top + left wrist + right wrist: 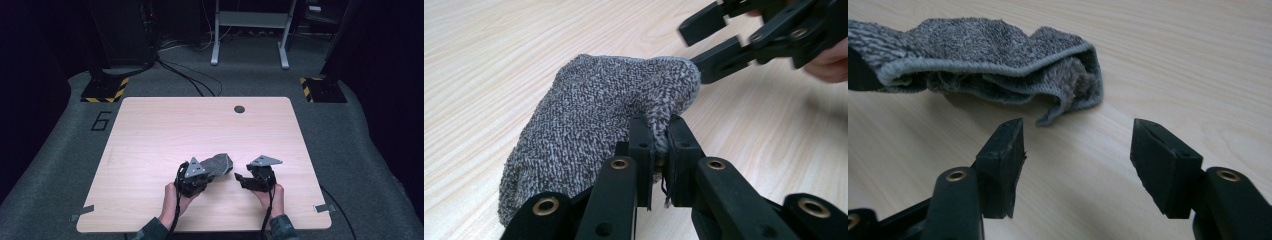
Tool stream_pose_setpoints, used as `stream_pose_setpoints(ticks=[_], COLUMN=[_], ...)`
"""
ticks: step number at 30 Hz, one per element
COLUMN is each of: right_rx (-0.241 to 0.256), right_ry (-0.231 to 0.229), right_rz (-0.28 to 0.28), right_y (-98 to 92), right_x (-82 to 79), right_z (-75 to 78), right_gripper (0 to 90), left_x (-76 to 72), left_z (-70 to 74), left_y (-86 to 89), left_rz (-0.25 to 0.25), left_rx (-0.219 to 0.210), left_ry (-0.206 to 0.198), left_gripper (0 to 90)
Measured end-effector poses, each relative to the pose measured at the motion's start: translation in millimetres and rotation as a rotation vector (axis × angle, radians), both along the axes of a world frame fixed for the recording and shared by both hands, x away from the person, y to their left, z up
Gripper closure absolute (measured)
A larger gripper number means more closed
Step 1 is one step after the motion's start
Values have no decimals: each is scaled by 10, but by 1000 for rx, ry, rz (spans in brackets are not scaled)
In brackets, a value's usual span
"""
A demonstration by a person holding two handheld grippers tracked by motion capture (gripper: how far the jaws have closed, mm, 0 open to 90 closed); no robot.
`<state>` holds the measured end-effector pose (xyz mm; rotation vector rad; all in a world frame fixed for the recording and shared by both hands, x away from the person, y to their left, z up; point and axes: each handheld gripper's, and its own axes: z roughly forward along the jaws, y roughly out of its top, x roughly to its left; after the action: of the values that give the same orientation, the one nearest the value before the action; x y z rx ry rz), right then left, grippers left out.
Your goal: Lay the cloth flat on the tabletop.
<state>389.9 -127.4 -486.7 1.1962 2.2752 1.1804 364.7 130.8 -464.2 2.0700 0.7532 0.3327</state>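
Just a nubbly, crumpled grey towel [599, 120].

From my remote seat, the one mark I could read was a large dark numeral "6" [101, 121] laid on the grey carpeted floor [60, 150], just off the far left corner of the pale wooden surface [200, 130]. The only other signs were yellow-and-black hazard stripes edging the two black stand bases on that floor, one at the far left [105, 90] and one at the far right [322, 90]. I found no label, brand or number elsewhere.
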Motion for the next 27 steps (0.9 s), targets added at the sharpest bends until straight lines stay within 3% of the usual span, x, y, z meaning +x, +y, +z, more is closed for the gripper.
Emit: stream_pose_setpoints(ticks=[4, 6, 9, 11, 19, 27], right_rx=[-16, -19, -24, -36, -43, -41], right_ry=[-8, 11, 28, 12, -15, -57], right_rz=[2, 0, -7, -7, -20, -34], right_y=[161, 214, 278, 304, 262, 73], right_x=[138, 202, 261, 255, 200, 86], right_z=[-44, -85, -141, -140, -87, 43], right_gripper=[517, 565, 733, 848, 877, 876], left_x=[8, 10, 14, 17, 40, 71], left_z=[16, 19, 39, 46, 110, 165], left_y=[7, 9, 39, 65, 213, 439], left_rz=[-2, 3, 10, 17, 58, 115], left_rx=[1, -6, -16, -21, -55, -95], left_ry=[1, -2, -4, -7, -18, -22], left_gripper=[835, 835, 835, 835, 835, 835])
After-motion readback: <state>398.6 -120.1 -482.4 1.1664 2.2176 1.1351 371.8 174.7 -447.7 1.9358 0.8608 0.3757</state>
